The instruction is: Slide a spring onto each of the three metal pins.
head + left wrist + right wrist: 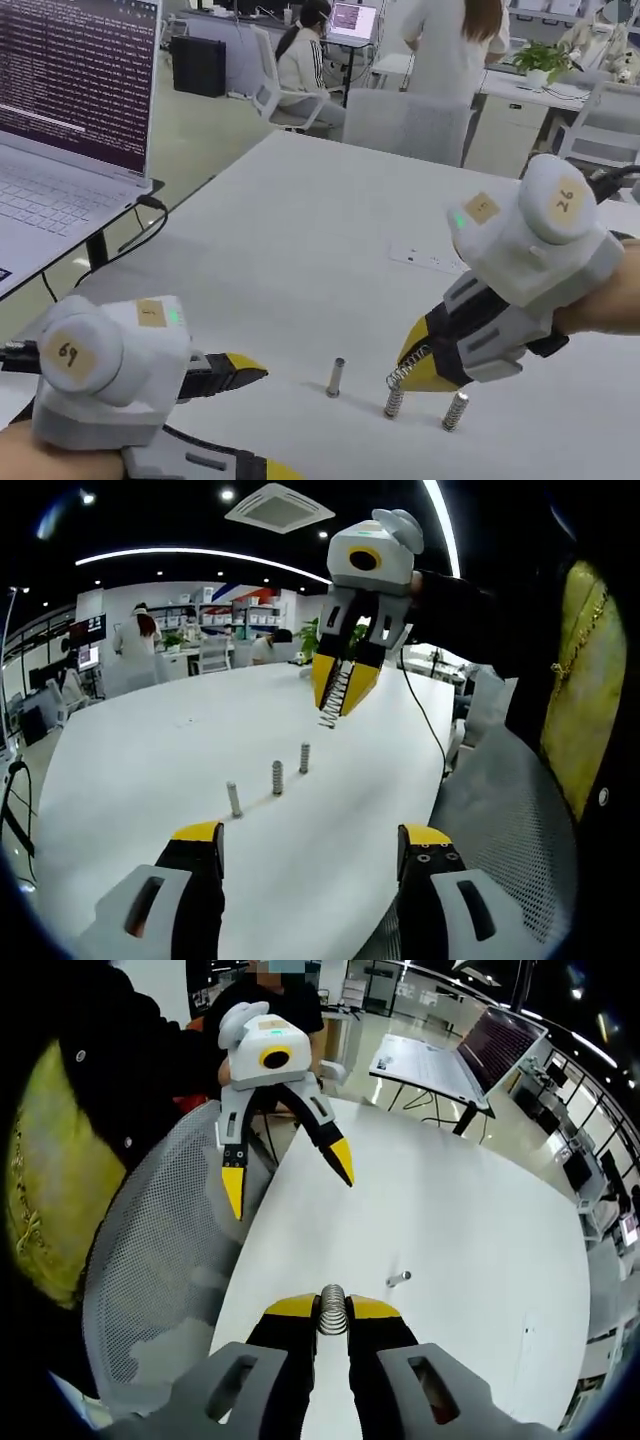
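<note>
The right gripper [412, 372], w/ a round sticker handwritten "26", has its yellow-tipped jaws clamped on a loose spring [404, 369], held tilted above the white table [280, 250]. Its own view shows that spring end-on btwn the closed tips. A 2nd, square sticker on it is too small to read. The left gripper [262, 420], sticker "69", sits low at the near table edge w/ jaws spread wide, nothing btwn them. Three pins stand upright in a row on the table: the bare pin [336, 377], nearest the left gripper, carries no spring, while the middle pin [394, 400] and the end pin [455, 410] each wear one. In the head view the loose spring's lower end sits just above the middle pin; the left gripper view shows it well clear of the tabletop. An open laptop [70, 110] stands at left, its screen full of text lines too fine to read.
</note>
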A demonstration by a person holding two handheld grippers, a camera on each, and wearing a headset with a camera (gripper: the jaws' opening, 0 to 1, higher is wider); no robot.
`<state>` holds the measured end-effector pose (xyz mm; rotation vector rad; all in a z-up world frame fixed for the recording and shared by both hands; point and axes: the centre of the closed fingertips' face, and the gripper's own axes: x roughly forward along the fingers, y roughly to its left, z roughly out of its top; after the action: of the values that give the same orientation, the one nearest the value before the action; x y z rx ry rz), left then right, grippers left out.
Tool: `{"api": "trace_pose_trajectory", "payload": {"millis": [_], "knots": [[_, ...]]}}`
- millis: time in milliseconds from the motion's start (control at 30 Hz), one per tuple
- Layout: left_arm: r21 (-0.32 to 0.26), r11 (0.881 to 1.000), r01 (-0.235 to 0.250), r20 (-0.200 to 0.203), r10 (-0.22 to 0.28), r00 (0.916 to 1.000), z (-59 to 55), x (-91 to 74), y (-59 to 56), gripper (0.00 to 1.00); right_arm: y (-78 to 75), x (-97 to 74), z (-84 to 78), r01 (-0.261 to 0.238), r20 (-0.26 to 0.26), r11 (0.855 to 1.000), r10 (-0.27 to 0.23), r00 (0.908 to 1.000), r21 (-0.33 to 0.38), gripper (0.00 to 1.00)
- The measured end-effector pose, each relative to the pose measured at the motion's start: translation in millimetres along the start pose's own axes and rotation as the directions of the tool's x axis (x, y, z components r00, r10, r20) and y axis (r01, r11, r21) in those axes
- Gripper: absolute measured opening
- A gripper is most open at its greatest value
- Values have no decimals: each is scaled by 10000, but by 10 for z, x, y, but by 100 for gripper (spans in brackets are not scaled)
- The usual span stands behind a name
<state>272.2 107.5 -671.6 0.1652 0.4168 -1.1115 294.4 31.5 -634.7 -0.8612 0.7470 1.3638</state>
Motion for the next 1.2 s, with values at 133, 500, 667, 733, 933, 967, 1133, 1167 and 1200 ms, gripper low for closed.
{"api": "trace_pose_trajectory", "payload": {"millis": [133,500,667,733,933,967,1133,1167,1200], "knots": [[-174,9997,-149,21,150,9999,-47,-7,29,67,-142,14,37,54,-91,10000,-54,9999,-64,8],[-285,9992,-284,348,294,9990,3,-6,37,68,-442,169,93,-184,-829,9988,146,9964,-456,8],[-352,9990,-285,432,301,9986,0,17,36,67,-533,280,70,-351,-1296,9975,270,9912,-611,8],[-371,9989,-283,447,299,9986,-7,25,31,67,-605,345,53,-471,-1396,9970,382,9895,-608,8],[-473,9985,-287,498,311,9983,-28,34,31,67,-687,493,38,-763,-1667,9956,664,9838,-541,8],[-478,9984,-286,501,310,9983,-30,34,30,67,-697,520,42,-806,-1684,9954,707,9832,-526,8],[-480,9984,-283,481,306,9984,-46,37,33,66,-767,625,-1,-886,-1943,9945,762,9780,-558,8],[-509,9983,-284,506,310,9982,-45,39,35,66,-781,643,-5,-899,-1951,9945,778,9777,-539,8],[-528,9982,-287,512,314,9982,-45,40,36,66,-798,669,-13,-930,-1980,9944,815,9768,-497,8]]}}
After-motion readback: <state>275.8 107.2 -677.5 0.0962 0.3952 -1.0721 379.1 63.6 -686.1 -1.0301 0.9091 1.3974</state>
